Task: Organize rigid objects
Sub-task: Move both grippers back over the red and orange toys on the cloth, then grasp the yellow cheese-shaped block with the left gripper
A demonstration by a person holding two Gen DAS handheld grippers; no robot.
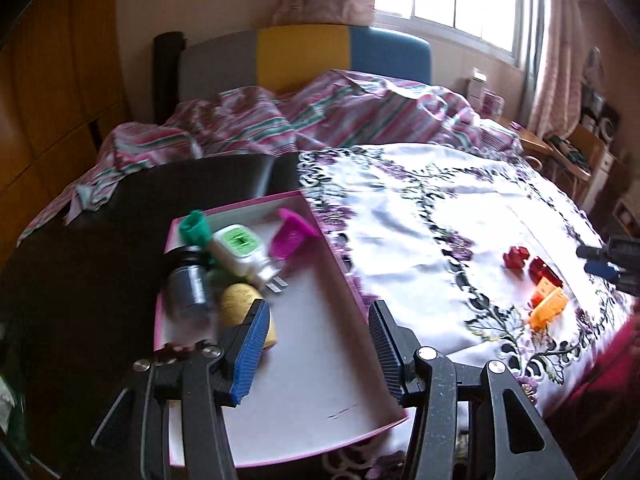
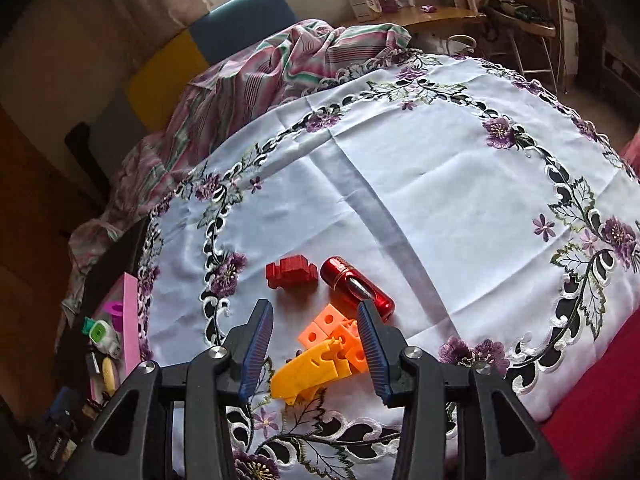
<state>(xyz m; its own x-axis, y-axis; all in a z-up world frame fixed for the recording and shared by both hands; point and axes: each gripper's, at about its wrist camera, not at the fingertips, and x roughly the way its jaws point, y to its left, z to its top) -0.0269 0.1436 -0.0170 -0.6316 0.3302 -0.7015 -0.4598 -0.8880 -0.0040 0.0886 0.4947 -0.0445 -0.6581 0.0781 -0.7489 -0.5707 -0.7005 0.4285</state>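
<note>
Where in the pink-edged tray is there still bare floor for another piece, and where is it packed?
The near half of the tray, its white floor between the right wall and the yellow cylinder, is bare. The far left corner is crowded: green-faced plug, magenta piece, dark bottle, teal piece bunched together.

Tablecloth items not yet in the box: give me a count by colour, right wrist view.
Red: 2, the blocky red piece and the shiny red cylinder
Orange: 1, the cluster of orange cubes
Yellow: 1, the flat yellow piece
Total: 4
</note>
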